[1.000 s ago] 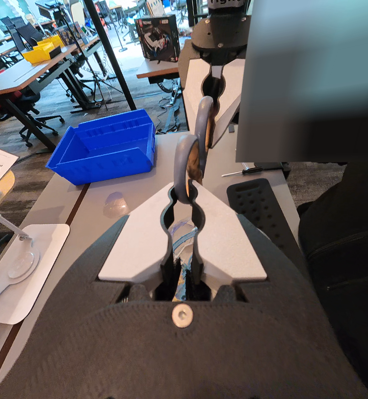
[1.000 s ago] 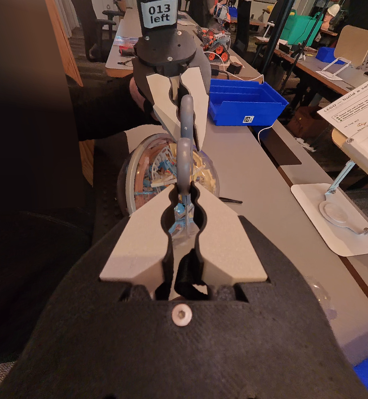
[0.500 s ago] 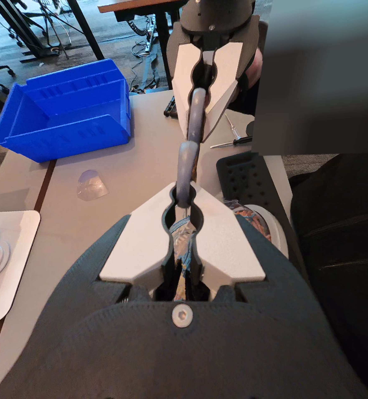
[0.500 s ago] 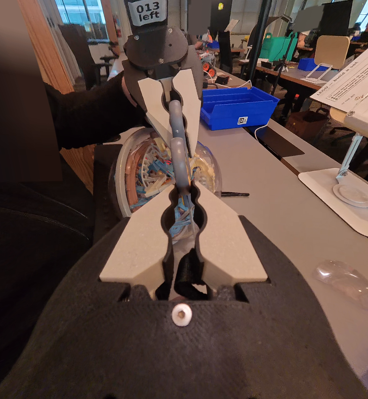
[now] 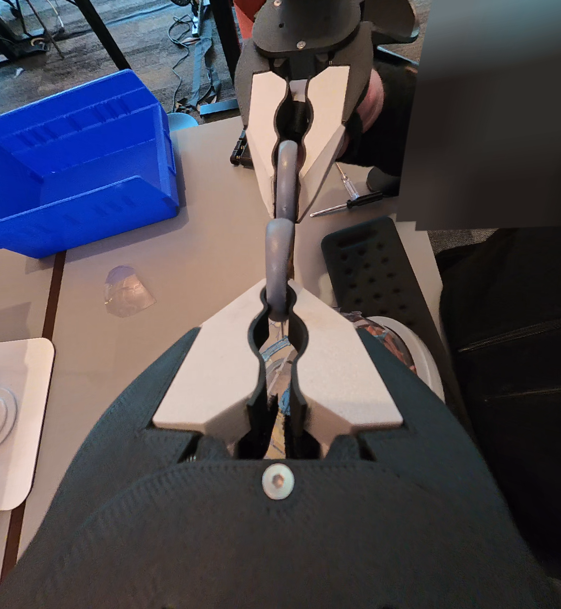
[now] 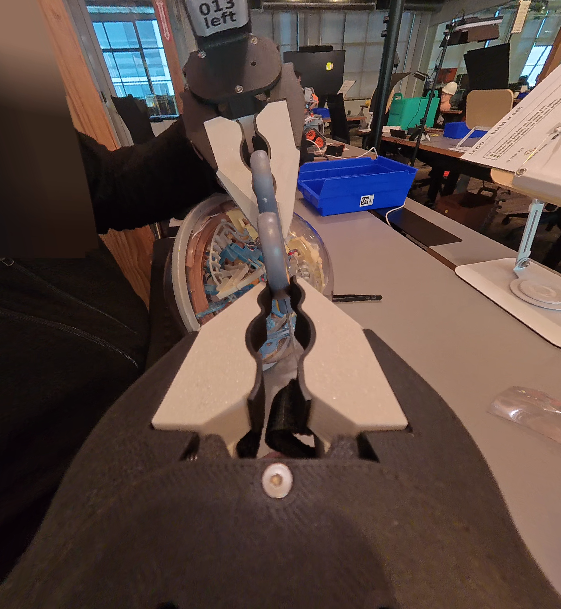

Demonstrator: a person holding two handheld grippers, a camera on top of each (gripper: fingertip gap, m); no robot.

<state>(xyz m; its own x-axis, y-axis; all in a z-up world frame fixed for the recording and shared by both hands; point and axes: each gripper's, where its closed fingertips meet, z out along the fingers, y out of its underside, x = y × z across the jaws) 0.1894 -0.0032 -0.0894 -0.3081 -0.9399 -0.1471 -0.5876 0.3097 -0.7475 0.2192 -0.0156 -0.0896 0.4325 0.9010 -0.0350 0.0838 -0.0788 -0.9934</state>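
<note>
Two grippers (image 5: 278, 298) (image 6: 280, 290), scissor handles (image 5: 280, 230), ball (image 6: 226, 260).

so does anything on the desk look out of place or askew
Mostly no. One crumpled clear plastic piece lies loose on the grey table, apart from the blue bin. A small screwdriver lies loose too. Nothing looks spilled or broken.

blue bin (image 5: 75, 171) | screwdriver (image 5: 348, 204) | black perforated pad (image 5: 378, 273) | tweezers (image 6: 358, 298)

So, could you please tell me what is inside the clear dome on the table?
The clear dome holds a jumble of blue, cream and orange-brown plastic pieces. The grey scissor handles and the right gripper cover its middle, so the rest is hidden.
</note>
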